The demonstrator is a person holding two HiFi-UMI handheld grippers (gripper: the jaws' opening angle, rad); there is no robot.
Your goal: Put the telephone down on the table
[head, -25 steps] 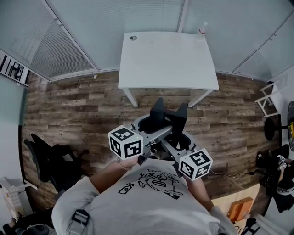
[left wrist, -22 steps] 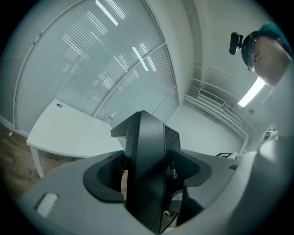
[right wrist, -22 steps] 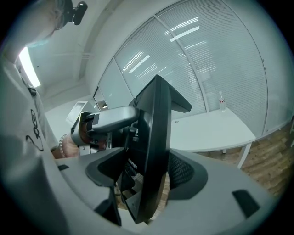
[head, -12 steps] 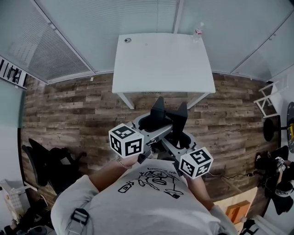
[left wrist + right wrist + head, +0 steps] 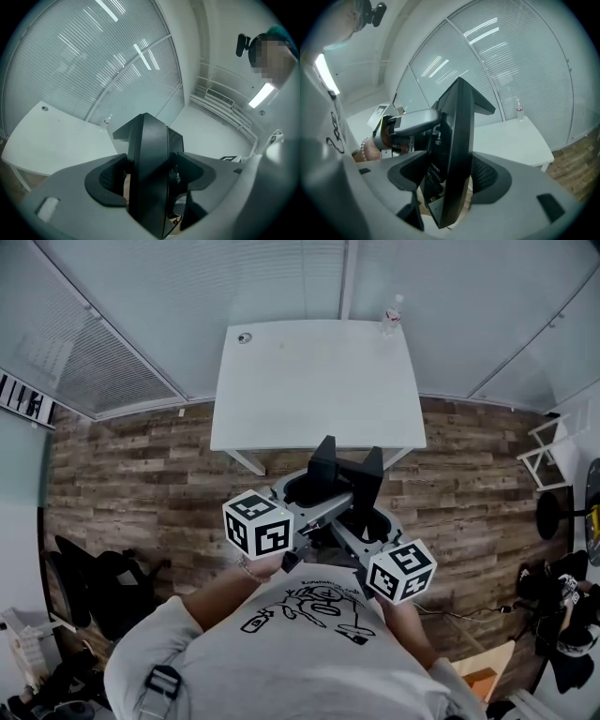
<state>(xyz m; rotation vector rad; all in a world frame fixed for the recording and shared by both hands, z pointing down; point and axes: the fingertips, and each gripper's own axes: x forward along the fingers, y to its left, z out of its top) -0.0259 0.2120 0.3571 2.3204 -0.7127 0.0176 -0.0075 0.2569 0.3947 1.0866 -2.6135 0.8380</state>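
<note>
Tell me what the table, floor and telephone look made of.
Table: smooth matte white top, likely laminate or painted board. Floor: brown planks with visible grain, either wood or wood-look laminate; cannot tell which. Telephone: black with a dull sheen and sharp moulded edges, probably hard plastic.

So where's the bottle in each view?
Head view: bottle near the top, right of centre, on the far right corner of the table.
Left gripper view: small, left of centre, at the table's far corner.
Right gripper view: right of centre, at the table's far edge, against the blinds.
Shared landmark: the white table, which carries the bottle in all three.
</note>
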